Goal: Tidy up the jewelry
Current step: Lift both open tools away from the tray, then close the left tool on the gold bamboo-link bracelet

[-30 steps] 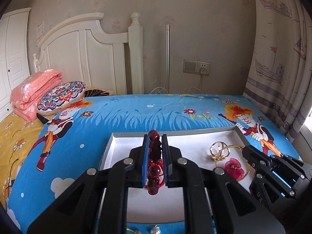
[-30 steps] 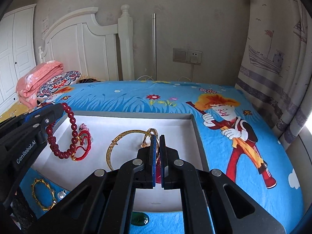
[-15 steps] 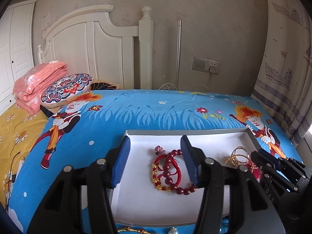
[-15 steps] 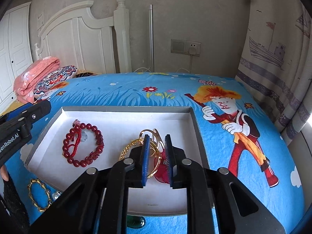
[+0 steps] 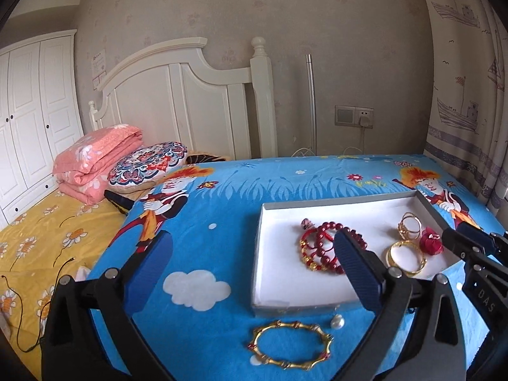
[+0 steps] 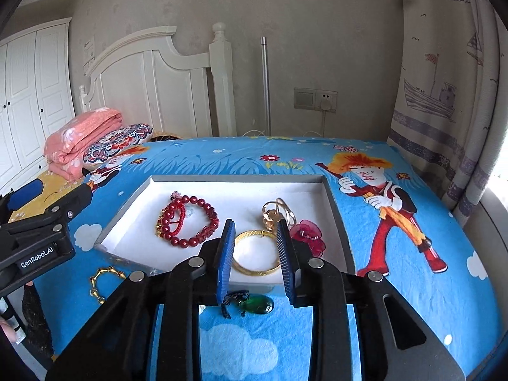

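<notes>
Jaws of both grippers stand apart, empty; next I take the gold bracelet [image 5: 290, 344] at 6 o'clock of the tray [image 5: 258, 254].

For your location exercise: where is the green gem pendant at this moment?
In the right wrist view, the green gem pendant lies on the blue bedsheet, outside the white tray's near edge, just below the open right tongs.

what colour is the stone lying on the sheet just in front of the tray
Green stone, clear and glassy; the right wrist view shows it best.
</notes>
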Motion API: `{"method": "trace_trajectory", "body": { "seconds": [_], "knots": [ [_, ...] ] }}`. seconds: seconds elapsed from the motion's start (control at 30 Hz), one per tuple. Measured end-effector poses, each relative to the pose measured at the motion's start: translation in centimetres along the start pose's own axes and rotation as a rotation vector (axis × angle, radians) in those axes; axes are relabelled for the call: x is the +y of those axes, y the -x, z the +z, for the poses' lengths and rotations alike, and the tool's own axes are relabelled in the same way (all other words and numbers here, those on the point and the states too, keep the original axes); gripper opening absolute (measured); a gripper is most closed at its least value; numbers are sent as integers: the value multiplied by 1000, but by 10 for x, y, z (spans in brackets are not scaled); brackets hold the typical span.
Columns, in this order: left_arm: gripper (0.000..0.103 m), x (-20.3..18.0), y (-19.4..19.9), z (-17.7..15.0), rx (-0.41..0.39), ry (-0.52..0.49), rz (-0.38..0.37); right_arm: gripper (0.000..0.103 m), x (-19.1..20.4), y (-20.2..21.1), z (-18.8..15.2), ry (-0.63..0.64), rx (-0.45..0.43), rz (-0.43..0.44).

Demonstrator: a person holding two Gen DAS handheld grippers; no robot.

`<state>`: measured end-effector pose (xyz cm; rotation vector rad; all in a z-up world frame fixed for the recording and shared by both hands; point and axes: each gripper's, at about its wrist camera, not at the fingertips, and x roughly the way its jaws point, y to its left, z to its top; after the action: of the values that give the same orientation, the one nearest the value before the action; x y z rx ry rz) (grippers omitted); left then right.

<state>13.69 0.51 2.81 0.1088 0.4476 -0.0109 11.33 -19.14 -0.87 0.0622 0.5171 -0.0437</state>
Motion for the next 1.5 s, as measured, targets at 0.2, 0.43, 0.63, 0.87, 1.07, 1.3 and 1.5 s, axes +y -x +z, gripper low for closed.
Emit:
{"method": "trace_trajectory", "body": {
  "seconds": [0.2,0.43,0.63,0.87,1.07,1.3,1.5],
  "knots": [
    [98,30,17,-44,48,47,26,29,21,6,-31,-21,22,26],
    [98,57,23,-83,89,103,20,29,41,3,-50,21,54,48],
    [98,57,15,-94,133,113,-15,29,48,-1,-57,50,62,51],
    [89,30,-15,-87,207,24,-34,29,44,1,-56,39,54,50],
    [69,28,-35,-85,302,27,-50,29,42,1,-57,30,56,57],
    [19,17,-30,-92,244,-35,-42,29,36,1,-59,17,57,58],
    [10,28,-22,-99,210,6,-11,29,13,0,-60,-42,79,47]
  ]
}}
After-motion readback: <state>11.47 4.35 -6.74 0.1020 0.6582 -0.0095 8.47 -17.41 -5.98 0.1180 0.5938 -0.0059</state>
